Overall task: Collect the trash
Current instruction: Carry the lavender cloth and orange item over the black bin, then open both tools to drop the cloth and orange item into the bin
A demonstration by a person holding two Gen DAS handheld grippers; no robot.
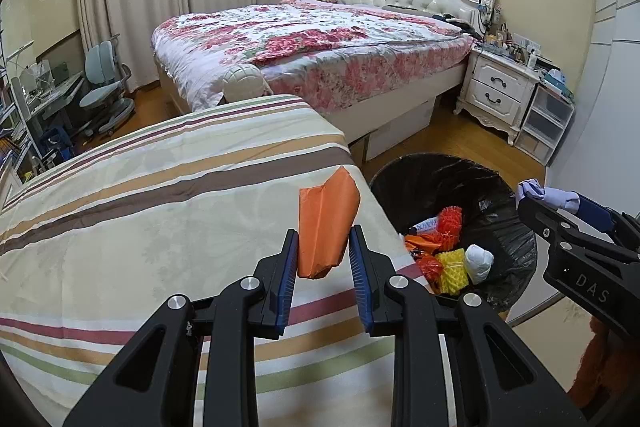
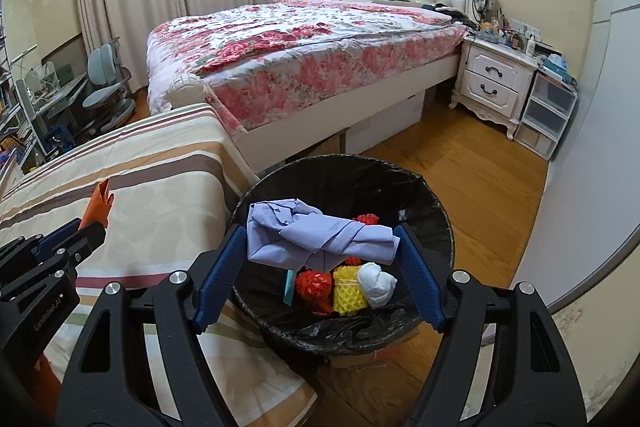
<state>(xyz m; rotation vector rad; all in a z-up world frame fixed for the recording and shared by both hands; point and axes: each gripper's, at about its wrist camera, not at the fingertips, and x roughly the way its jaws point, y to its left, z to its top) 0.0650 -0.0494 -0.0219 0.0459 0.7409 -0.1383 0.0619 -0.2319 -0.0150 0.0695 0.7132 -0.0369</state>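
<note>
A folded orange paper (image 1: 326, 223) stands between the blue pads of my left gripper (image 1: 324, 239), which is shut on it above the edge of the striped bed cover (image 1: 160, 207). My right gripper (image 2: 320, 231) is shut on a crumpled lavender paper (image 2: 316, 235), with its jaws standing wide around it. That paper hangs directly over the black-lined trash bin (image 2: 432, 211). Inside the bin lie red and yellow foam nets (image 2: 348, 291) and a white wad (image 2: 378, 285). In the right wrist view the left gripper (image 2: 88, 231) shows at the left with the orange paper (image 2: 100, 203).
The bin (image 1: 420, 179) stands on the wooden floor beside the striped bed. Behind it is a floral bed (image 1: 300, 43), with a white nightstand (image 1: 496, 87) and plastic drawers (image 1: 548, 123) at the right. A desk chair (image 1: 104, 87) stands far left.
</note>
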